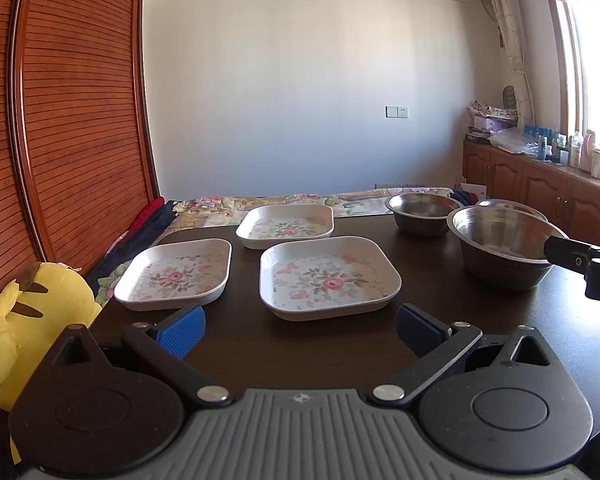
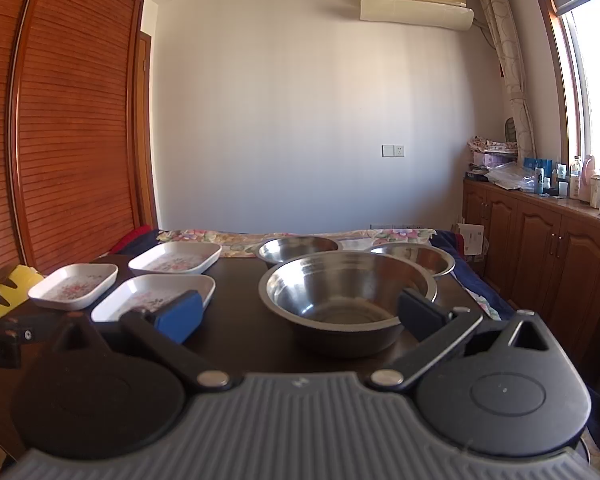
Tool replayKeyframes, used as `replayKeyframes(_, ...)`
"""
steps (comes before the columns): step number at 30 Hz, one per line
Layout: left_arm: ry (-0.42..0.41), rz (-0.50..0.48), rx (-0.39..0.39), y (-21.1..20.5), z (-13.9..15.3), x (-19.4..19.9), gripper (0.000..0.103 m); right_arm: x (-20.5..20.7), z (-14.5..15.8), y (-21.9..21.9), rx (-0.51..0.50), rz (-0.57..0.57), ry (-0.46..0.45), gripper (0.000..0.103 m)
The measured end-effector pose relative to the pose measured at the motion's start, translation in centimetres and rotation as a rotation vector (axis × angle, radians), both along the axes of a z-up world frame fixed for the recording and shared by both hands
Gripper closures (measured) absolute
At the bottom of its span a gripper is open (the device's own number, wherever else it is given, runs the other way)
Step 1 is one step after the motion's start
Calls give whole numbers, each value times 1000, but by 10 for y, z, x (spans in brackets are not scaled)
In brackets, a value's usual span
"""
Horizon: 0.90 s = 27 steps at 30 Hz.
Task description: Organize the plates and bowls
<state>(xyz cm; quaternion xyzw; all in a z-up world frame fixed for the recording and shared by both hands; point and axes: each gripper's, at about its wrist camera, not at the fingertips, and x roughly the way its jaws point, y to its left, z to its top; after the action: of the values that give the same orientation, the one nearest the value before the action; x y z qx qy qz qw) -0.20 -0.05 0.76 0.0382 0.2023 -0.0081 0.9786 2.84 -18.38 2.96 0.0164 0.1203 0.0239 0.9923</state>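
Observation:
Three square white floral plates lie apart on the dark table (image 1: pixel 244 336): a near one (image 1: pixel 330 276), a left one (image 1: pixel 176 274) and a far one (image 1: pixel 286 226). Three steel bowls stand to the right: a large near bowl (image 1: pixel 504 246) (image 2: pixel 348 296), a far-left bowl (image 1: pixel 422 208) (image 2: pixel 298 250) and a far-right bowl (image 2: pixel 414 258). My left gripper (image 1: pixel 300 330) is open and empty, just short of the near plate. My right gripper (image 2: pixel 300 314) is open and empty, its fingers either side of the large bowl's near rim.
A yellow plush toy (image 1: pixel 24 320) sits at the table's left edge. A floral bedspread (image 1: pixel 284 202) lies beyond the table. A slatted wooden wardrobe (image 1: pixel 72 112) stands left. Wooden cabinets (image 2: pixel 540 248) with bottles stand right under the window.

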Motion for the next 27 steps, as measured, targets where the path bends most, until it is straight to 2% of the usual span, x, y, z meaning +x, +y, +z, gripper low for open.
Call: replayKeyframes(27,9,9,8,1,-5,-1,0,0,-3,0,3,8,4,0)
